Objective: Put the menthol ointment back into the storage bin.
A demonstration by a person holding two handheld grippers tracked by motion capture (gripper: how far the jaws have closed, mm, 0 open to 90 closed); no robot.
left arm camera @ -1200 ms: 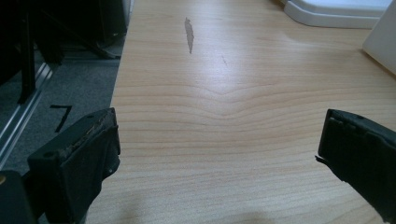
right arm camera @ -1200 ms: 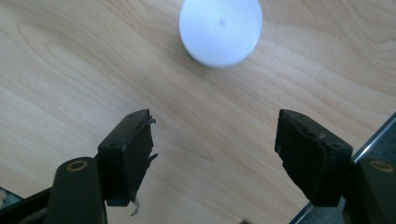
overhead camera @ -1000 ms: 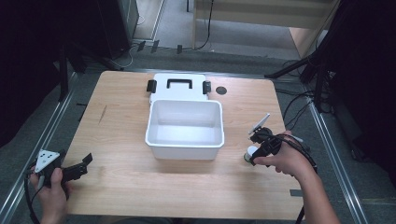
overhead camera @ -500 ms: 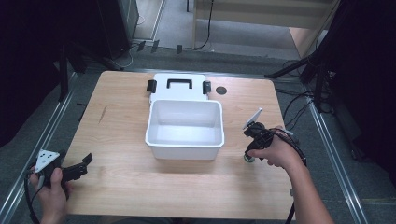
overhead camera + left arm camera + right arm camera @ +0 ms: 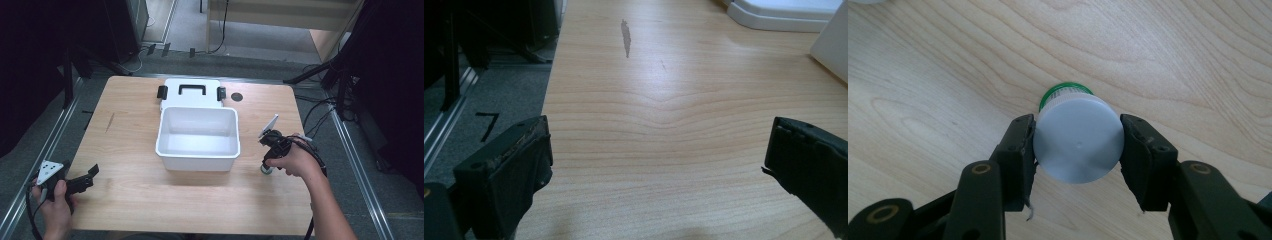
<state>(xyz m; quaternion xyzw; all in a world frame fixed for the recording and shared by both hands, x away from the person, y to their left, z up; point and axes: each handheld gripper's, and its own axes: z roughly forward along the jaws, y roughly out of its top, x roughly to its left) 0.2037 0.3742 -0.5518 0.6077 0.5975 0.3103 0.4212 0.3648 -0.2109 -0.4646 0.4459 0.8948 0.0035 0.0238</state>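
A small bottle [image 5: 1078, 137] with a pale grey cap and a green-edged label stands upright on the wooden table [image 5: 150, 200], right of a white bin. My right gripper [image 5: 1078, 145] points down at it, and both black jaws press the sides of the cap. From above, the same bottle [image 5: 266, 169] sits under the right hand and gripper [image 5: 269, 159]. My left gripper [image 5: 91, 174] rests at the table's near left corner, held low and open. Between its spread jaws [image 5: 659, 160] there is only bare wood.
An open white bin [image 5: 197, 151] stands mid-table, and its lid [image 5: 190, 90] with a black handle and latches lies flat just behind it. A small black disc [image 5: 237, 96] lies right of the lid. Cables trail off the right edge.
The right hand has shifted slightly left, and its gripper now stands steeper over the bottle. The bottle has stayed in place. The left gripper has not moved.
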